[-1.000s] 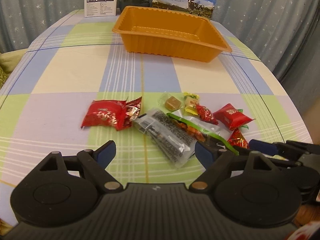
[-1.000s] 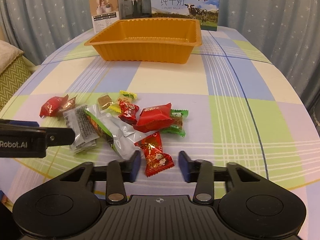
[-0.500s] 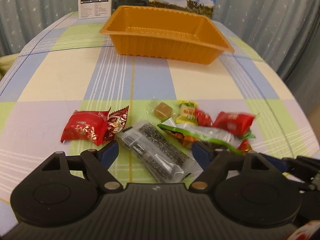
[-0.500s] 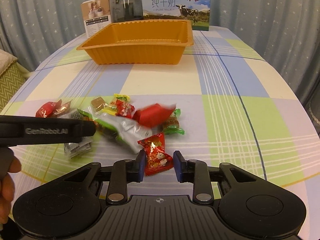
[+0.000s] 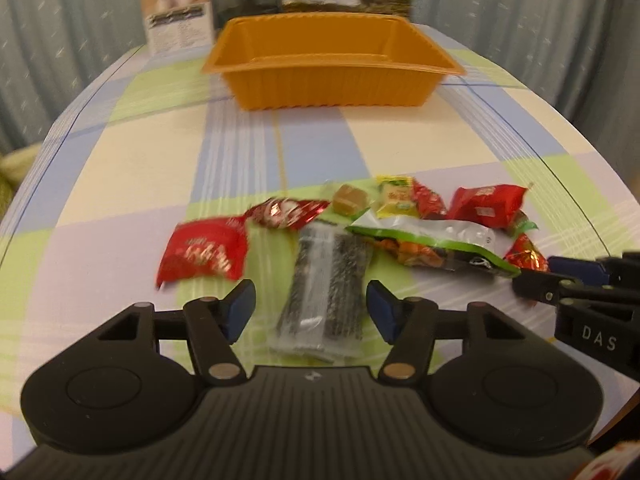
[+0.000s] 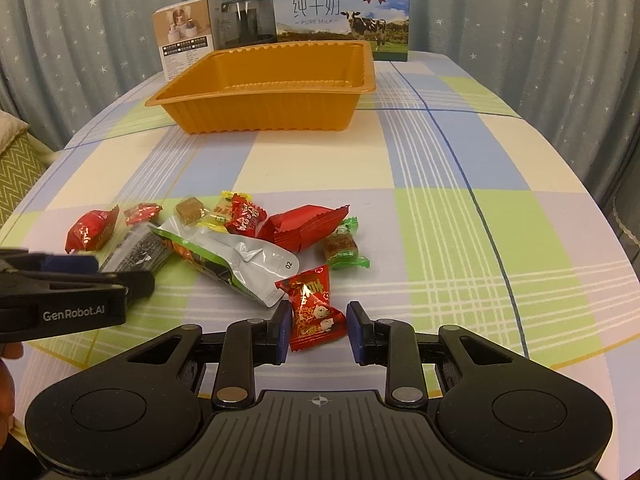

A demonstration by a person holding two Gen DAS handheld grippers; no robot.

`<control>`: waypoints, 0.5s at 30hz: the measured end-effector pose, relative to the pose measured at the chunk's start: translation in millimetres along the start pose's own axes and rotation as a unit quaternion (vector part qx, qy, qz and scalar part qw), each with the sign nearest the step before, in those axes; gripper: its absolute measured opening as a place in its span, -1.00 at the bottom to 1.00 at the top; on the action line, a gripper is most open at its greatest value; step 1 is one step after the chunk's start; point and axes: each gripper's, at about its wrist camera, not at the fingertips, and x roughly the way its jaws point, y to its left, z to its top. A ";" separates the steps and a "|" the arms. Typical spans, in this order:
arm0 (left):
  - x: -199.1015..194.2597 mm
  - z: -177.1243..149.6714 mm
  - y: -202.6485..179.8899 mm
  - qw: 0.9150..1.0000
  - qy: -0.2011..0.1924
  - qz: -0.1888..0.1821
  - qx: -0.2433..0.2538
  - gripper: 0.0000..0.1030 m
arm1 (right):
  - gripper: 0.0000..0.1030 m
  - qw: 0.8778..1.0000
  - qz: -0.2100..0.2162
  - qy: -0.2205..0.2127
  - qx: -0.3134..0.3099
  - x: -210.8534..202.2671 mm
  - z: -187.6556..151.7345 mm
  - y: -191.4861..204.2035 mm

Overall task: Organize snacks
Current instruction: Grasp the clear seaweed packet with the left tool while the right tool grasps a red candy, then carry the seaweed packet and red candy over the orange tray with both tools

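— Well, nearest first: the right gripper (image 6: 316, 332) stands released, its jaws either side of the small red foil candy packet with cartoon faces (image 6: 314, 312) but not yet pinching it.

— And the left gripper (image 5: 311, 308)?

— Released too, wider, straddling the near end of the clear pouch of dark seaweed strips (image 5: 326, 280), which lies flat on the checked cloth surface (image 6: 460, 240).

— How should each close?

— I'd say lower until the pads nearly meet the surface, then squeeze across the narrow width; foil slips, so grip the body, not the crimped edge. The green-edged silver pouch (image 6: 240, 256) lies just beside both targets, so keep the pads clear of it.

— Where do they go?

— Probably into the ribbed orange plastic tray (image 6: 272, 96), well beyond the snack pile, seemingly with nothing in it, in front of the milk carton box (image 6: 340, 12).
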 end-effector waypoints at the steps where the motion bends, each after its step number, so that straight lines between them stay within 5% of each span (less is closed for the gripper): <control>1: 1.5 0.9 -2.2 1.000 0.000 -0.002 0.009 0.13 | -0.42 1.000 0.000 0.000 0.002 0.6 0.3 -0.7; 7: 3.0 2.6 -9.5 0.999 -0.001 -0.009 0.033 -0.30 | -0.42 1.000 -0.002 -0.003 0.001 1.9 0.7 -0.3; 15: -6.9 -4.5 -6.1 1.000 0.004 -0.017 0.021 -0.34 | -0.41 1.000 -0.015 -0.006 -0.018 4.9 1.0 4.9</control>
